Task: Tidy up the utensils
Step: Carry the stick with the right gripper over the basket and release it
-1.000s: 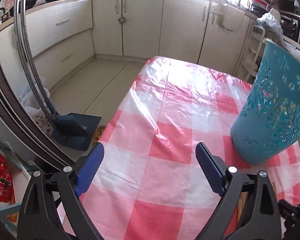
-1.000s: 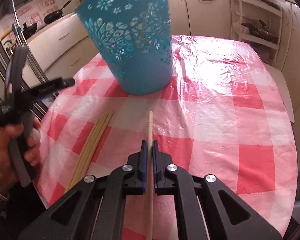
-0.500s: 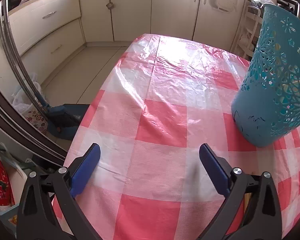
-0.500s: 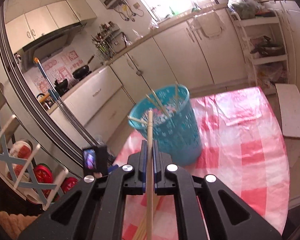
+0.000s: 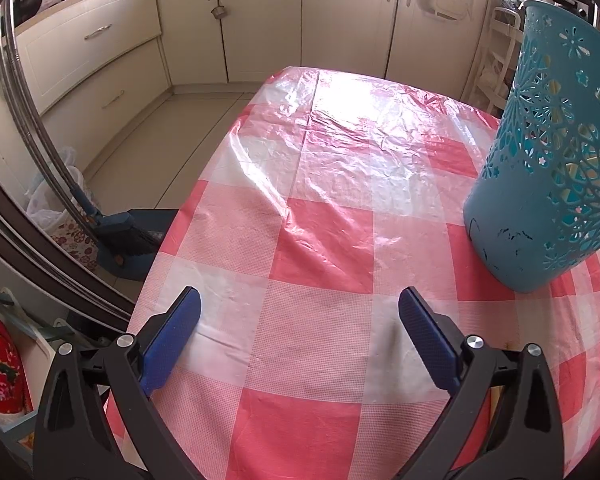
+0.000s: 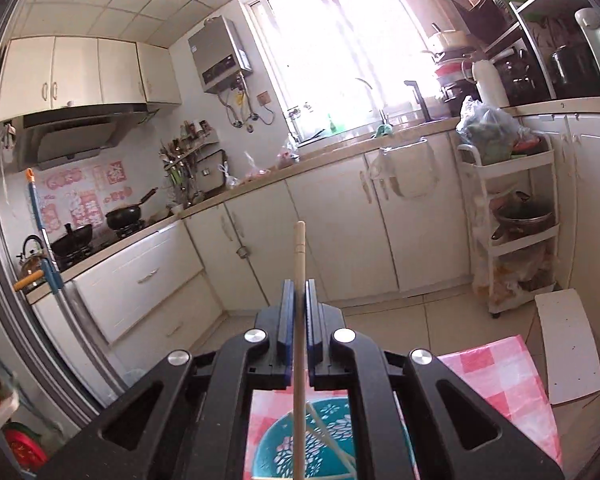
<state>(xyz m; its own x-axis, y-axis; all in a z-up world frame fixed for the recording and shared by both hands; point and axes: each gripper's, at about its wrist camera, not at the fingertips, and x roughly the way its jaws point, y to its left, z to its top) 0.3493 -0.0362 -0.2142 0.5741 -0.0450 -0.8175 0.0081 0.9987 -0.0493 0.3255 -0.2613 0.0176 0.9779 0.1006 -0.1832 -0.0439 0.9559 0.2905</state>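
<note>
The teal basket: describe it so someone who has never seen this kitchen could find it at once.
Start at the table with the pink-and-white checked cloth. The teal basket stands upright on it, a tall plastic tub that widens upward. Its cut-out flower walls set it apart; nothing else on the table is teal.

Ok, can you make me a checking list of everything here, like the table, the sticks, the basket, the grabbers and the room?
Surface: table under a red and white checked plastic cloth, wrinkled and shiny at the far end.
Job's things: one wooden chopstick clamped in the right gripper; teal cut-out basket standing on the cloth, seen from above under the right gripper with thin sticks inside.
Clutter: nothing seen on the bare cloth ahead of the left gripper.
Grippers: left gripper wide open, empty, its jaws just opened a little more; right gripper shut on the chopstick.
Cables: nothing seen on the table.
Surroundings: cream cabinets, broom and dustpan on the floor, window, white shelf cart.
</note>
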